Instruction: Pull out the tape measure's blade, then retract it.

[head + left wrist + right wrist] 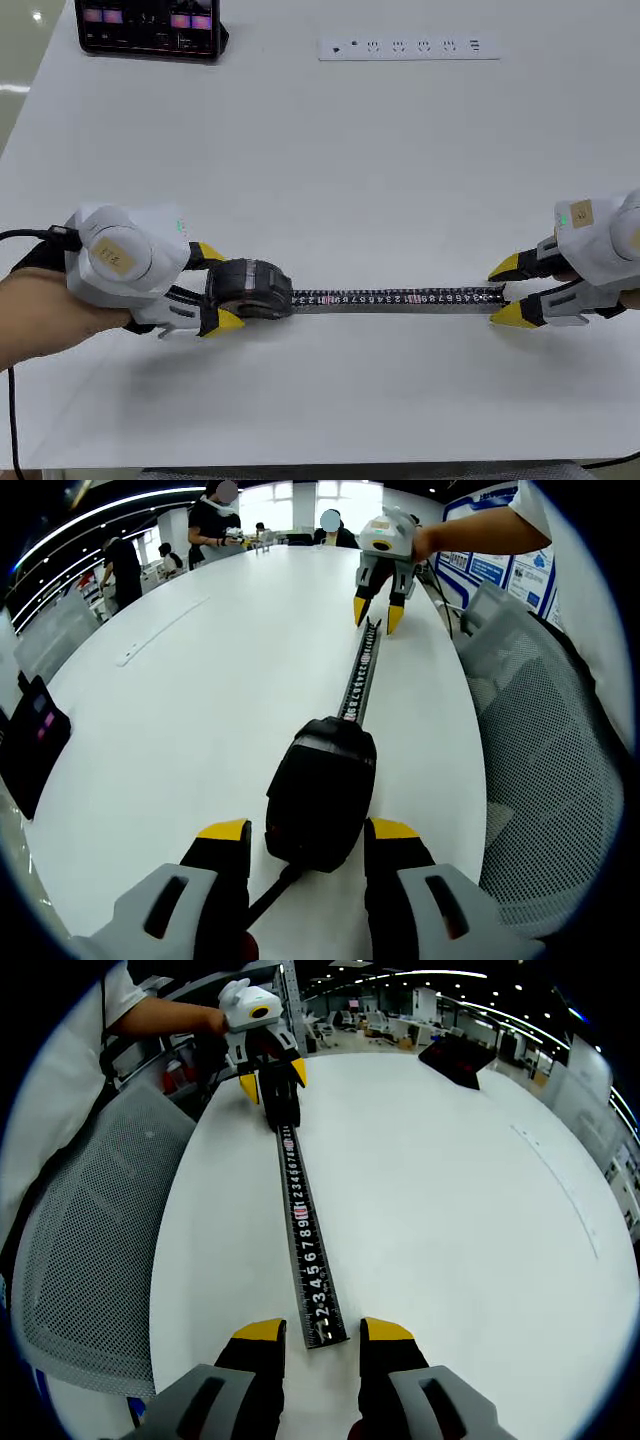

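Head view: the left gripper (222, 287) sits at the left of the white desk (330, 170), its fingers pinching the black tape measure (250, 288); the near finger covers part of the case. The blade (400, 298) lies flat on the desk, running right to the right gripper (508, 292), whose fingers are spread to either side of the blade's end. That gripper's body is cut off by the frame edge. A power strip (408, 47) lies at the far edge, and a dark screen device (150, 25) is clipped by the top.

Left gripper view: the tape measure (322, 788) sits between the yellow-tipped fingers (225, 832), and a dark strap (268, 898) trails back from it. The blade's far end is too small to read.

Right gripper view: the blade's end (325, 1335) lies between the parted fingers (262, 1332), touching neither. The case is largely hidden inside the left gripper (272, 1080).
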Action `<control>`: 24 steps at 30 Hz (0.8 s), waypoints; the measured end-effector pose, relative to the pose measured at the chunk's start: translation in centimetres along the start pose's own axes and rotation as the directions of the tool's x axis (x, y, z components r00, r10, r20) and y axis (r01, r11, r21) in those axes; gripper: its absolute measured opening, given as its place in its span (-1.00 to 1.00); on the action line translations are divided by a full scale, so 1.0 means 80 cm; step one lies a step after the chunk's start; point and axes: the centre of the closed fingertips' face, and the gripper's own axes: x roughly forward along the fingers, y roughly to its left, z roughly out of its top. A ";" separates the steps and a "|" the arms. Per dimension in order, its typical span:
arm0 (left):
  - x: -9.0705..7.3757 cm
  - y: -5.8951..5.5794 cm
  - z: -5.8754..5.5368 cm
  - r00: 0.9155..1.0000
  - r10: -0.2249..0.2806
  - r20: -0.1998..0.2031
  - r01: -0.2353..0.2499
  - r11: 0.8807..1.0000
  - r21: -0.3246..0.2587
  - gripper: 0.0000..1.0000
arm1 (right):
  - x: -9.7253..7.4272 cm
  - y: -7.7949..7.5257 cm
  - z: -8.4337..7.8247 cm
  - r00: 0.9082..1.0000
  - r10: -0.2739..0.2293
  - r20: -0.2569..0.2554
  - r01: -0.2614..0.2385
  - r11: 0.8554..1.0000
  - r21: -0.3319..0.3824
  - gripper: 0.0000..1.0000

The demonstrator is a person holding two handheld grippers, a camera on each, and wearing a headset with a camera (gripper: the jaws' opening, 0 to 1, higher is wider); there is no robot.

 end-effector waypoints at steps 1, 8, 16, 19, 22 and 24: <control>-0.001 0.000 0.000 1.000 0.002 0.000 -0.002 1.000 0.001 -0.18 | 0.000 0.000 0.001 1.000 -0.002 0.002 0.002 1.000 0.001 -0.48; -0.006 -0.002 0.003 1.000 0.004 0.030 -0.002 0.998 -0.057 -0.12 | -0.008 -0.002 0.016 0.991 -0.037 0.130 0.017 0.988 0.153 -0.35; -0.011 -0.002 0.006 0.998 0.028 0.050 -0.023 0.996 -0.082 -0.05 | -0.009 0.005 0.014 0.988 -0.049 0.144 0.024 0.985 0.174 -0.31; -0.012 -0.005 0.007 0.998 0.024 0.056 -0.018 0.995 -0.095 -0.04 | -0.010 0.005 0.014 0.987 -0.064 0.148 0.035 0.982 0.186 -0.30; -0.014 -0.006 0.007 0.997 0.039 0.062 -0.032 0.994 -0.107 0.02 | -0.011 0.010 0.018 0.981 -0.085 0.176 0.047 0.976 0.211 -0.29; -0.017 -0.006 0.007 0.996 0.053 0.075 -0.043 0.990 -0.131 0.04 | -0.012 0.012 0.020 0.975 -0.115 0.192 0.069 0.970 0.231 -0.23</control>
